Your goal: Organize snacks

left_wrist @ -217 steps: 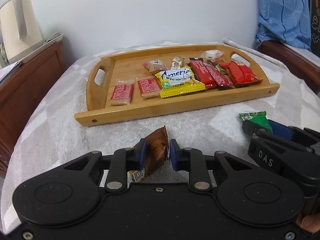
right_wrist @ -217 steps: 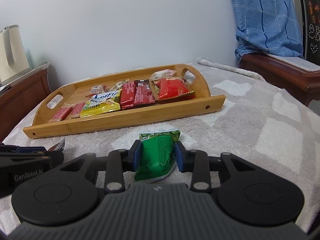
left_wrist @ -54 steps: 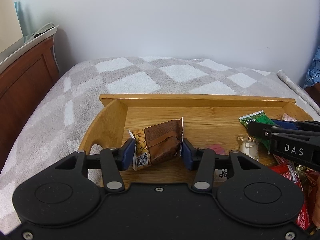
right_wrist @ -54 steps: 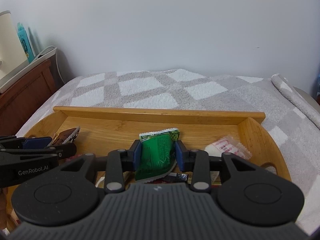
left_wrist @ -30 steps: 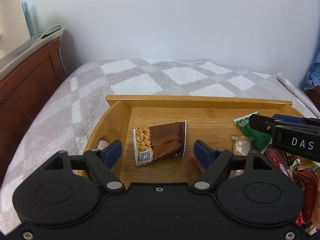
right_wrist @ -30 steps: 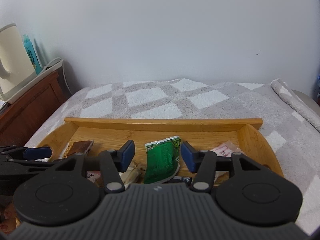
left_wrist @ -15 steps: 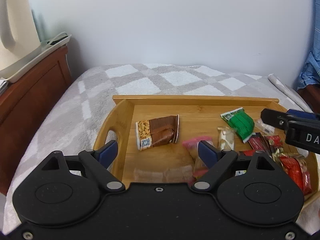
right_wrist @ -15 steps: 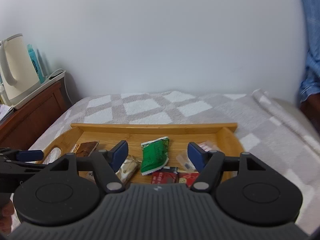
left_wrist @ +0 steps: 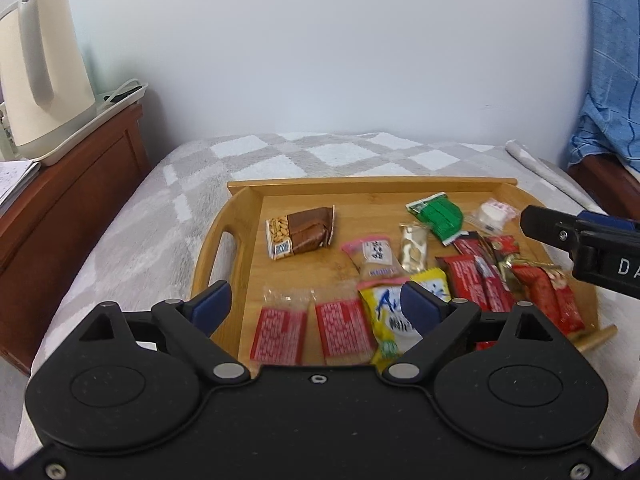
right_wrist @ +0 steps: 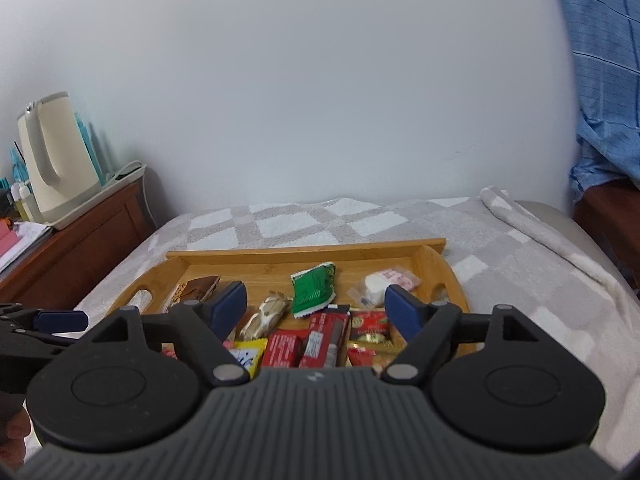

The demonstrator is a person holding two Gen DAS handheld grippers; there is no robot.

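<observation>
Snacks [left_wrist: 434, 220] in tray [left_wrist: 244, 216]; both hand-held grippers above, tilted down, jaws opening, empty.

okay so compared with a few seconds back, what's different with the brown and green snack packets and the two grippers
Both packets were carried from the blanket into the wooden tray and let go: the brown packet lies at its far left, the green packet further right. The left gripper and right gripper hold nothing now, jaws still opening, and have drawn back from the tray. The other snacks, the tray and the kettle stayed put.

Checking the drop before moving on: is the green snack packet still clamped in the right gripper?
No, the green snack packet lies on the wooden tray, clear of the opening right gripper.
</observation>
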